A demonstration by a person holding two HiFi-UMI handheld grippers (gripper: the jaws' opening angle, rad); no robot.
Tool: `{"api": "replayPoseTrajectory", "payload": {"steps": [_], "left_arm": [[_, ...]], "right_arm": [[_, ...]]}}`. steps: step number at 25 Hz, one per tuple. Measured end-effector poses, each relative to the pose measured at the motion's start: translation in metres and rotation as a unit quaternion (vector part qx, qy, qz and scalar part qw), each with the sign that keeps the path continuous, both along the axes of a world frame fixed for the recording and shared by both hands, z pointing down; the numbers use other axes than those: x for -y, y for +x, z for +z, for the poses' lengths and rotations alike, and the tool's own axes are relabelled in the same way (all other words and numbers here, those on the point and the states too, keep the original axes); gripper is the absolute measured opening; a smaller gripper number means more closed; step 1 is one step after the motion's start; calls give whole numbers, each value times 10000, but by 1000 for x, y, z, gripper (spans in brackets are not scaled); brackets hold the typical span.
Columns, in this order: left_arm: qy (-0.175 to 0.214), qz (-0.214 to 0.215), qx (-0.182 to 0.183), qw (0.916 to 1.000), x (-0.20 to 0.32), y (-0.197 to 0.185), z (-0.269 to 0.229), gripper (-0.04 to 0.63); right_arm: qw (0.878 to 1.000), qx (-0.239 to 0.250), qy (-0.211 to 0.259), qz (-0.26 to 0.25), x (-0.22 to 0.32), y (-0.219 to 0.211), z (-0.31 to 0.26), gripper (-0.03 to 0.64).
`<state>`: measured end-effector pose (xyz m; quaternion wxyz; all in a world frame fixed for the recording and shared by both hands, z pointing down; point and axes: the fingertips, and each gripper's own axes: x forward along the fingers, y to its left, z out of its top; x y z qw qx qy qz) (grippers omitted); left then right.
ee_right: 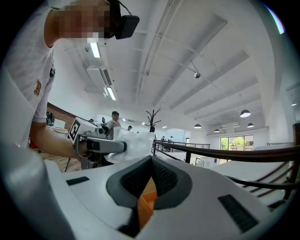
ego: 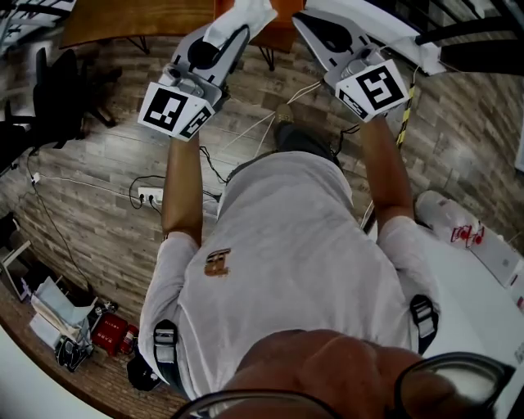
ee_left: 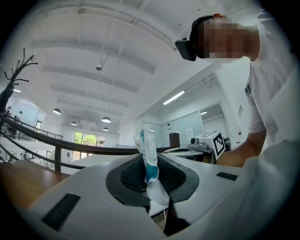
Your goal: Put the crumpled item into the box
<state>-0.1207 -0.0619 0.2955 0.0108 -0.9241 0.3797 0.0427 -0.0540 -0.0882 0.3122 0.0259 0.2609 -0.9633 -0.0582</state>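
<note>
A person in a light T-shirt is seen from above, standing over a wood-plank floor. Both grippers are held out level at the top of the picture.

The task is judged under way but unfinished. The crumpled item, a twist of white and blue plastic film, is carried in the air and has not been put into any box. An orange object is seen at 12 o'clock between the two grippers, beside a wooden desk at 11 o'clock. Whether it is the box cannot be told. The carry to the box and the release are judged to be left.

The left gripper, at 11 o'clock, has its fingers nearly closed and clamped on the crumpled item, which sticks up past the tips. The right gripper, at 1 o'clock, has its fingers brought together with nothing clamped. Through the gap below them a patch of orange is glimpsed, probably the orange object.
</note>
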Motion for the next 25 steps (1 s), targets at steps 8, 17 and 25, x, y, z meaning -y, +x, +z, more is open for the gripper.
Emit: {"api": "replayPoseTrajectory", "payload": {"steps": [8,17,25], "left_arm": [[-369,94,211,9991,72,24,18,72],[-666,89,450,9967,129,42,43,71],[-908,115,618,9939,151,46,61,72]], "right_arm": [[9999,-104,-10,-131,76,17,4,31],[9992,-250,22,-301,139,31,14,31],[9992,-215,-70,-323,165,37,23,31]]}}
